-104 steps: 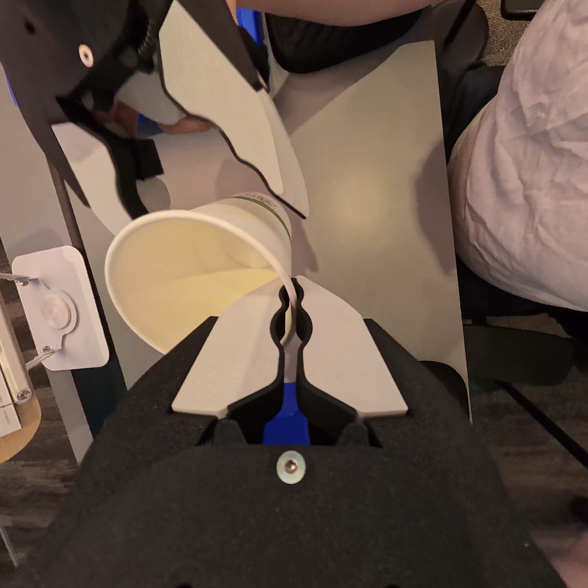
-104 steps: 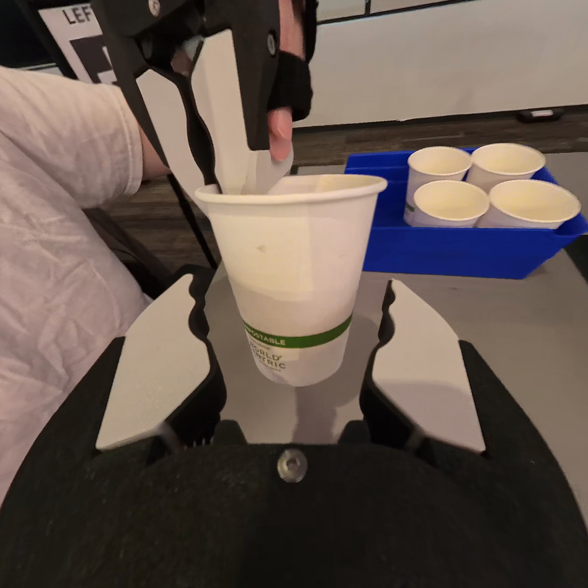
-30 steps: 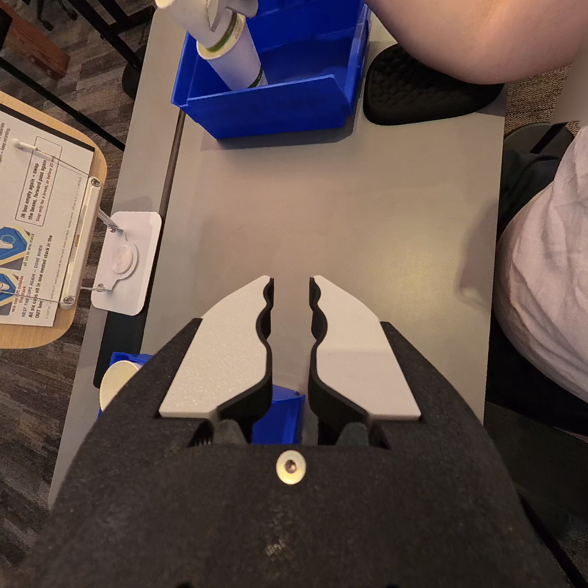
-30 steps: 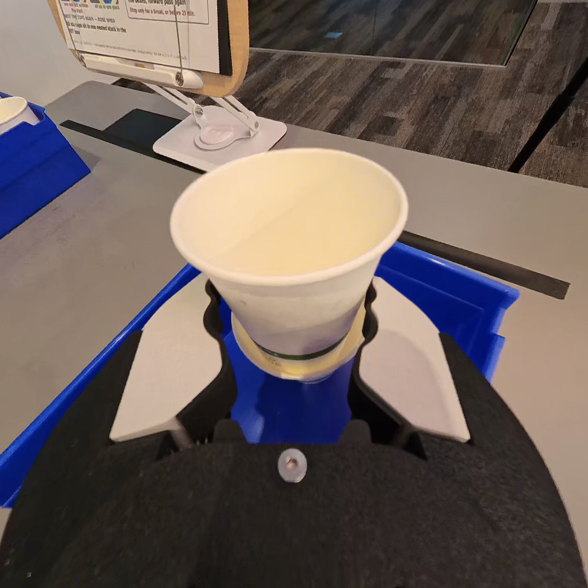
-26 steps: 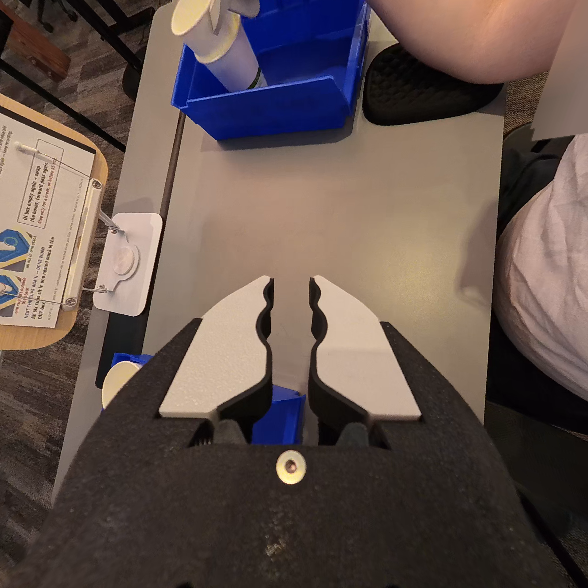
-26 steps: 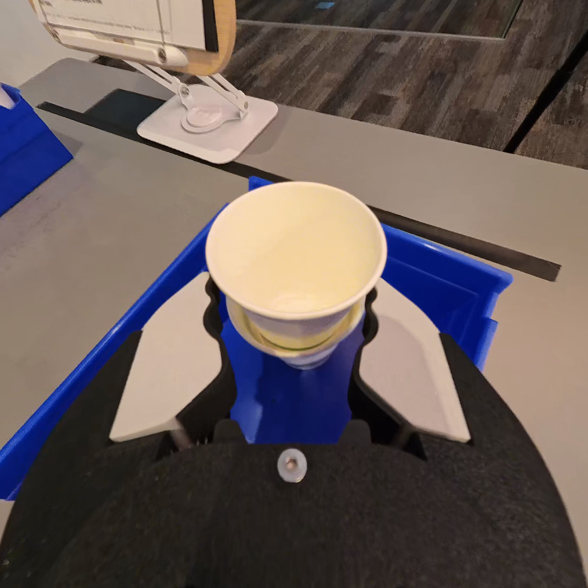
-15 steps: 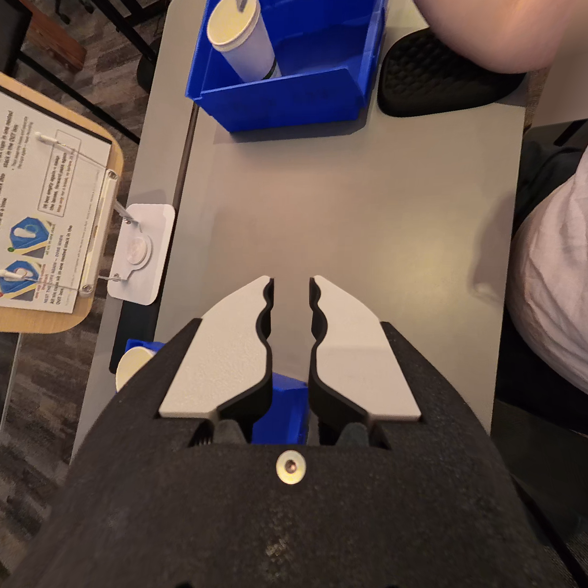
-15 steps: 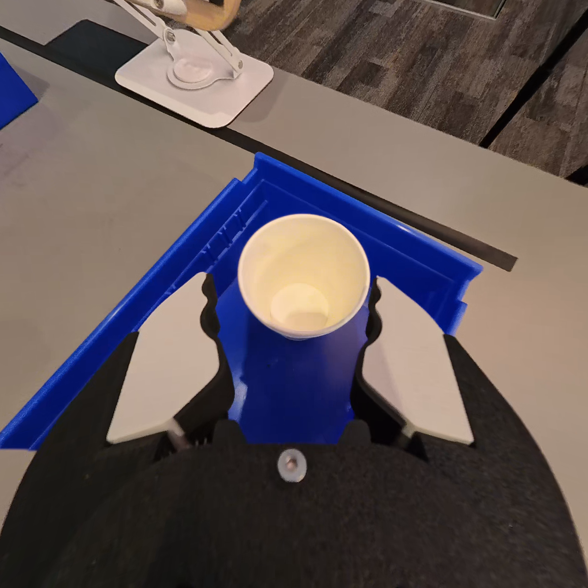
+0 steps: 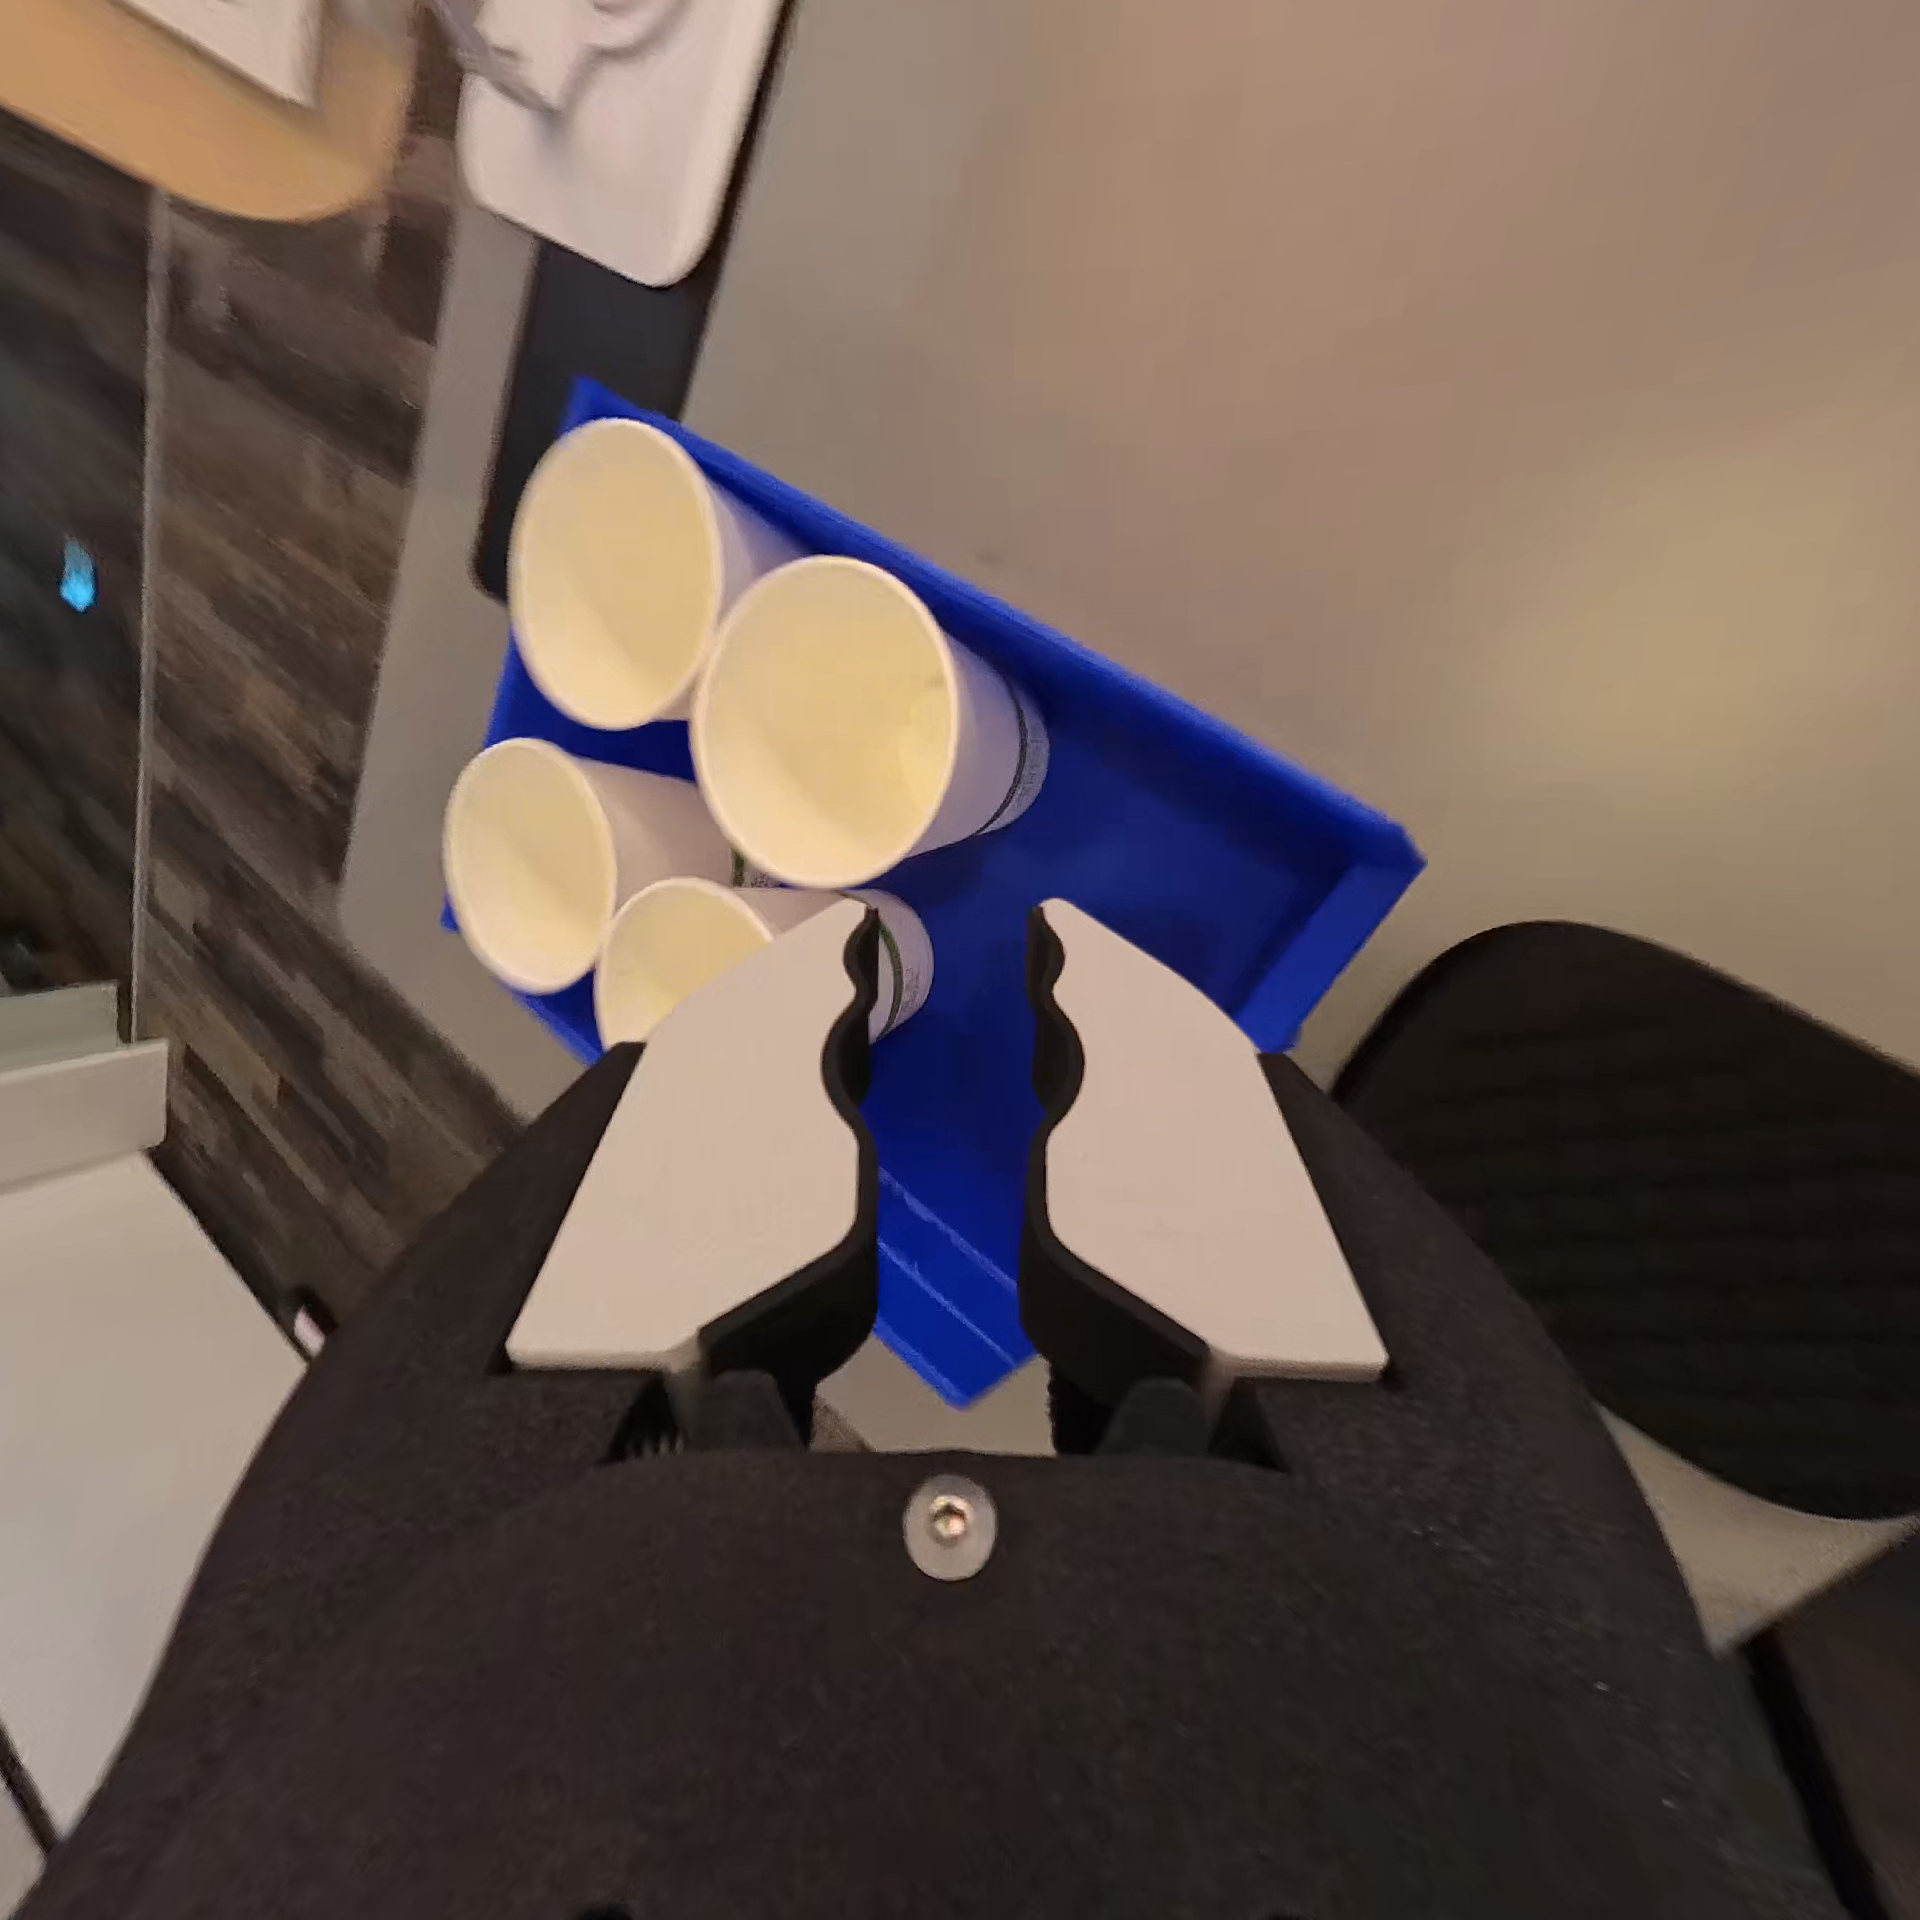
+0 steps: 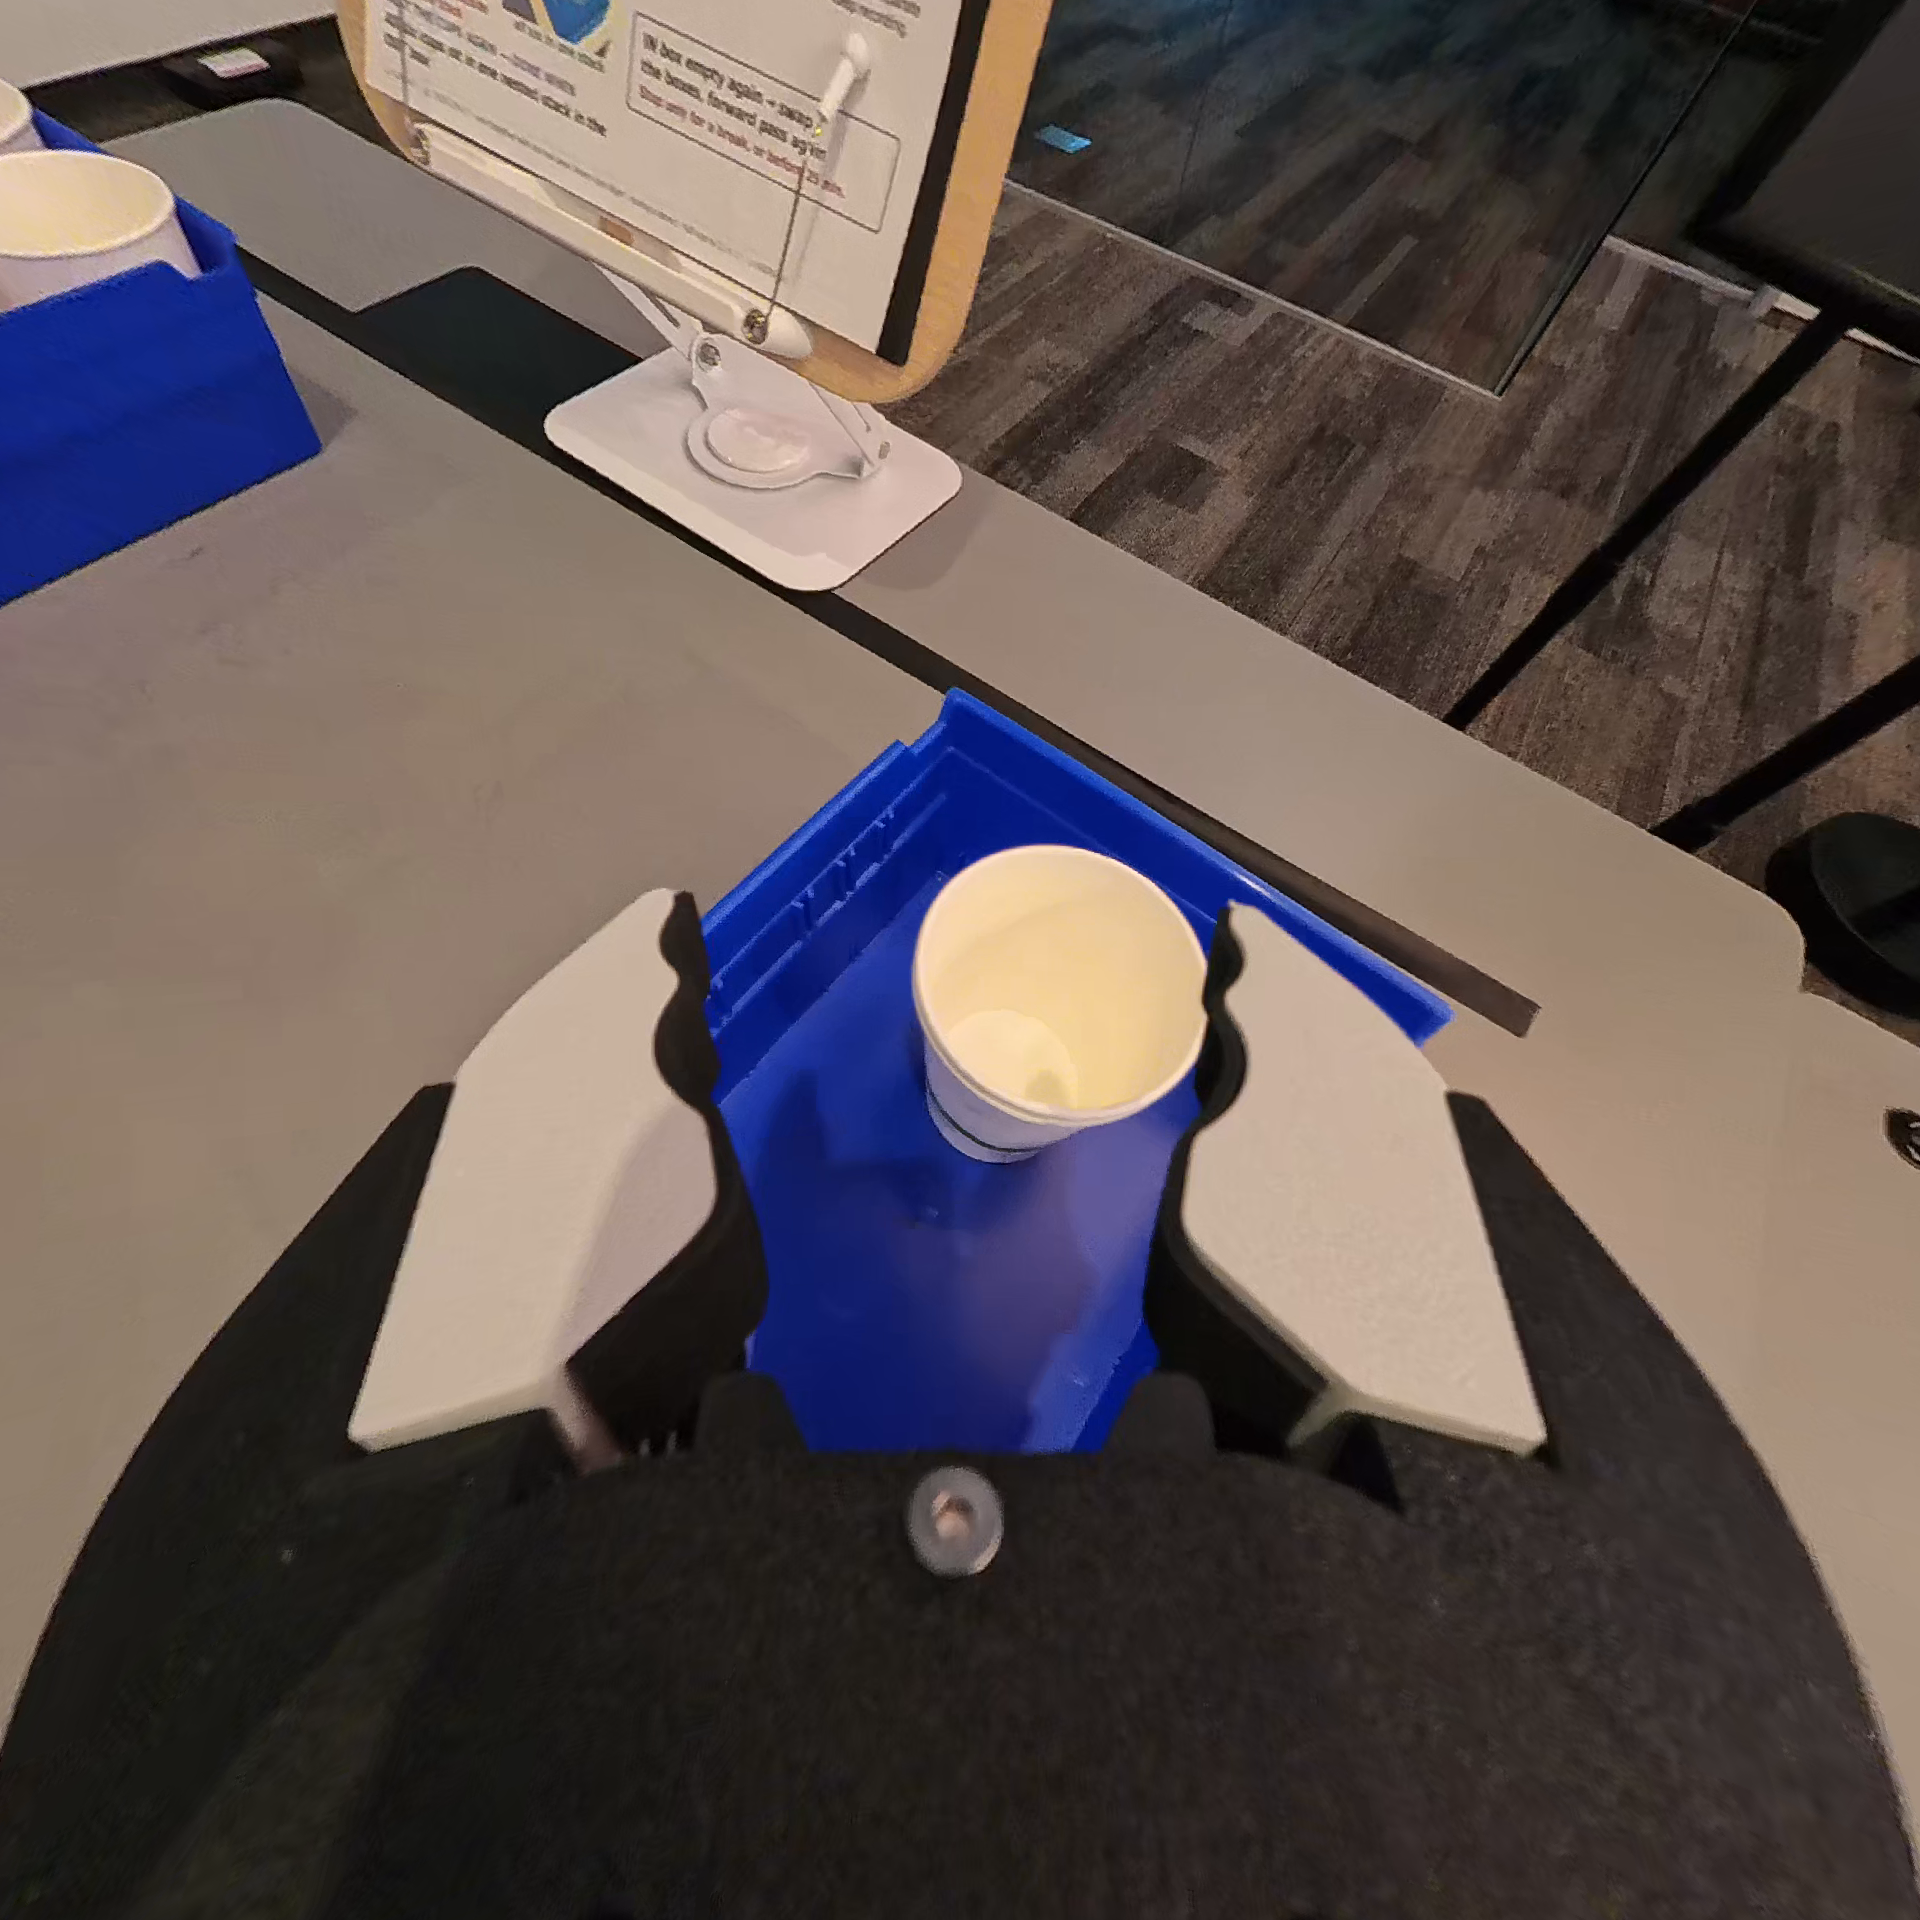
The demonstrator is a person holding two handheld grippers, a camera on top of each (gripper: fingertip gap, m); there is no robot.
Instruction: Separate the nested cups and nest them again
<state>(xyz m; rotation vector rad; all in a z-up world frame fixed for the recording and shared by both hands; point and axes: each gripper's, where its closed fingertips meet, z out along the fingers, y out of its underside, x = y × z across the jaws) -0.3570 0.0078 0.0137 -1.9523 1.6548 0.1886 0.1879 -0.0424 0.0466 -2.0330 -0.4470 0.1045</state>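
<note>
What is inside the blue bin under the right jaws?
One upright paper cup stands in the blue bin; a second rim just below its own suggests another cup nested under it. The bin's near end is hidden by the gripper body.

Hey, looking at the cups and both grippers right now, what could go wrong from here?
The four cups stand packed together in their blue bin, so the open left gripper may knock neighbours while grabbing one. The nested stack stands alone in the other bin; a careless drop could tip it.
</note>
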